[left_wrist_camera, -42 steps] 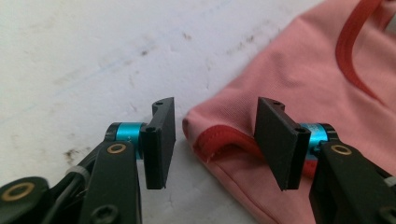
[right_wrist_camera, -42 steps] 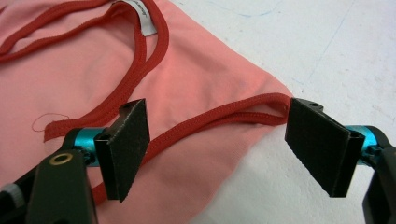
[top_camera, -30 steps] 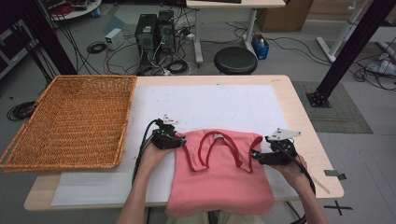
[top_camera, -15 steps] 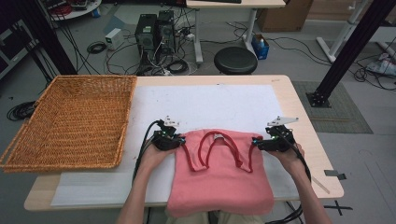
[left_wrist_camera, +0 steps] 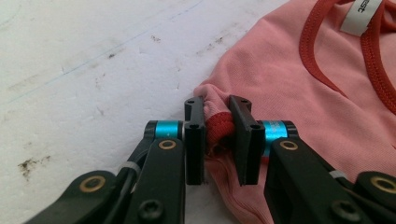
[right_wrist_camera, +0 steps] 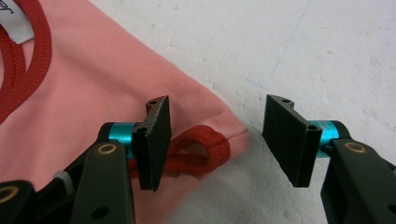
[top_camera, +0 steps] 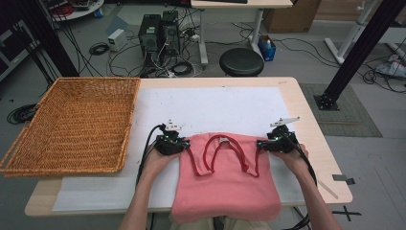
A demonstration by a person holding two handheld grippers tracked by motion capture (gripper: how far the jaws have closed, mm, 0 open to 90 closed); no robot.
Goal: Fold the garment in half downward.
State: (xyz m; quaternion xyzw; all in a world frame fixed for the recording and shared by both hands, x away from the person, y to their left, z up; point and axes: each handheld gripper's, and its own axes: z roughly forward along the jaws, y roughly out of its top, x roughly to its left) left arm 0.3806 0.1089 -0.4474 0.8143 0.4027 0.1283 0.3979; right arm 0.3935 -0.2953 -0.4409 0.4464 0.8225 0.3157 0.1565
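A pink sleeveless top (top_camera: 230,187) with red trim lies flat on the white sheet, its straps pointing away from the person. My left gripper (top_camera: 184,144) is at its left shoulder corner. In the left gripper view the jaws (left_wrist_camera: 217,105) are shut on the bunched red hem of the top (left_wrist_camera: 299,88). My right gripper (top_camera: 261,143) is at the right shoulder corner. In the right gripper view it (right_wrist_camera: 217,105) stands open, and the top's red-edged corner (right_wrist_camera: 205,149) lies on the sheet between the jaws, untouched. A white label (right_wrist_camera: 16,25) shows at the neckline.
A large wicker basket (top_camera: 72,124) sits on the table's left side. A white sheet (top_camera: 210,105) covers the table's middle, bare beyond the top. The wooden table edge (top_camera: 313,124) runs close to the right hand. A stool and computer towers stand on the floor behind.
My right gripper has moved a little forward and inward to the top's right shoulder corner. The left gripper has stayed at the left corner.
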